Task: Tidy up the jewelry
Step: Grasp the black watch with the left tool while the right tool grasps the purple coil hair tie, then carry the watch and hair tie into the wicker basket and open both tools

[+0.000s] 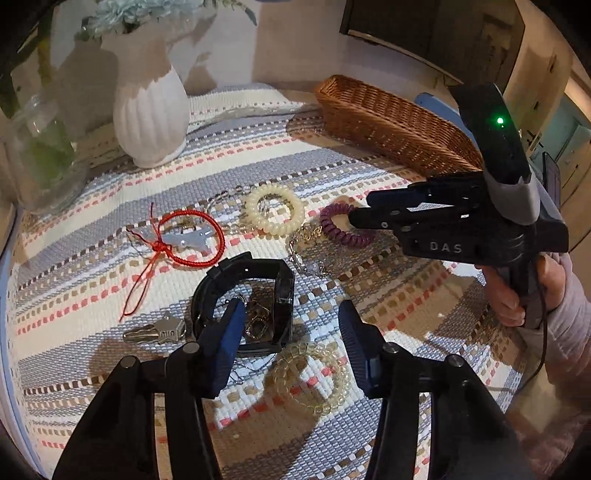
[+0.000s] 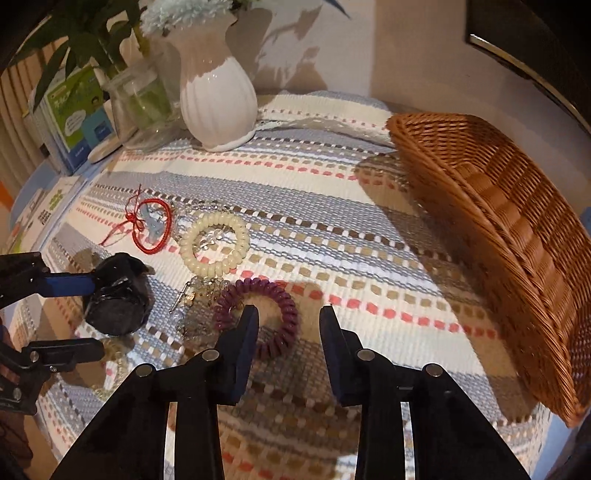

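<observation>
Purple coil bracelet (image 2: 258, 317) lies around right claw's (image 2: 290, 317) left finger (unpinched).

A woven cloth (image 2: 314, 206) striped in cream, grey-blue, tan and coral covers the worktop, and at its far edge stands a ribbed white vase (image 2: 218, 107) holding pale blue flowers (image 2: 184, 13). Just beside the vase, on its left, a clear glass jar (image 2: 142, 99) holds green leafy stems, and further left in the right wrist view a green and blue printed box (image 2: 75, 118) stands upright near the corner. In the left wrist view a silver key (image 1: 155, 332) with a star-shaped head lies flat on the cloth.
</observation>
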`<state>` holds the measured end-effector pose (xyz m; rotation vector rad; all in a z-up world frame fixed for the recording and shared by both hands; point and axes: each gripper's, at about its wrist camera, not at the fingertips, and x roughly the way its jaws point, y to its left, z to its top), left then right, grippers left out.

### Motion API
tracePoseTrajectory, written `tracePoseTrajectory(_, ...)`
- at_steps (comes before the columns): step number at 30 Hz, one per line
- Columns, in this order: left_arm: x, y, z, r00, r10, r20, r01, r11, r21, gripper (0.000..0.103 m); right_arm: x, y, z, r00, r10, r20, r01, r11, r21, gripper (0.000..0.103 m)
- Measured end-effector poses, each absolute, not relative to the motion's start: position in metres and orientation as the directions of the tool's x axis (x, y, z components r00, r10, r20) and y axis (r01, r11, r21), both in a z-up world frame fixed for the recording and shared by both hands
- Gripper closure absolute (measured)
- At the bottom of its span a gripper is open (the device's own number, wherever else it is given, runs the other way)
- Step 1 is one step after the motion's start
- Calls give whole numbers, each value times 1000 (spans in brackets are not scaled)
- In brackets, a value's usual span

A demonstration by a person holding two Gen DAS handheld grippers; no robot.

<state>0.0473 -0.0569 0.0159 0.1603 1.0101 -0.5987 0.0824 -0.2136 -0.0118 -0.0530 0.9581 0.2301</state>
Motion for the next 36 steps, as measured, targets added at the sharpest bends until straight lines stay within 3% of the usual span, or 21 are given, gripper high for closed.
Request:
tracePoseTrajectory(7,54,-60,0,379,-372,-847,510,848,-145,90,83,-192,-20,595,103,-797,-264,962,-73,92)
tracePoseTrajectory(10,52,-62,1,393,-360,-846,509,851,-125,91,80,-187,-21,611,78,-788,-271,956,-115,93)
tracePoseTrajectory(25,28,-75,48,475,-380,-794,530,843,-87,91,33,-209,15,669,155,-726,-251,968,-25,93)
tracePoseTrajectory(36,56,-165,106,500,-450,-740,644,764,-29,91,8,-298,82,784,20,-621,-28,1000,-3,93)
